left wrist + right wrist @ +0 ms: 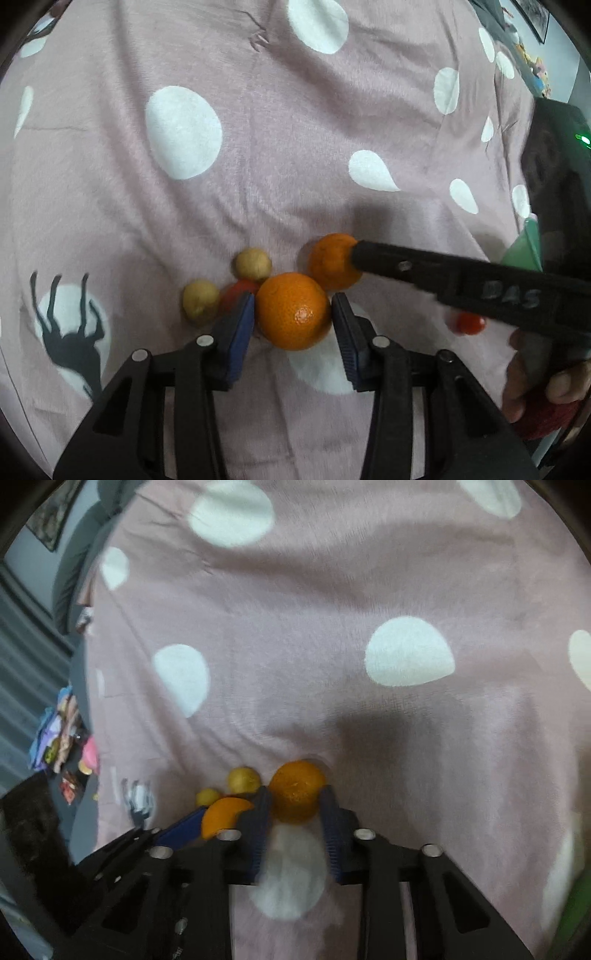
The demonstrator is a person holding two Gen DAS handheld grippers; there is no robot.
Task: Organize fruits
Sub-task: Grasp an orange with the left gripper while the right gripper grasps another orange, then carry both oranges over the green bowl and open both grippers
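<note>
Two oranges lie on a pink dotted blanket (258,147). My left gripper (293,301) is shut on the larger orange (291,321), with a blue pad pressed to each side. My right gripper (295,798) is shut on the second orange (295,781) just behind it. In the left wrist view that second orange (330,264) sits at the tip of the right gripper's black finger (391,260). Two small yellow fruits (253,264) (199,299) and a red fruit (236,291) lie to the left. The larger orange (225,816) also shows at the left of the right wrist view.
A small red fruit (469,323) lies under the right gripper's body. A green container edge (524,249) shows at the right. A hand (535,373) holds the right gripper. Beyond the blanket's left edge, toys and clutter (62,738) lie on the floor.
</note>
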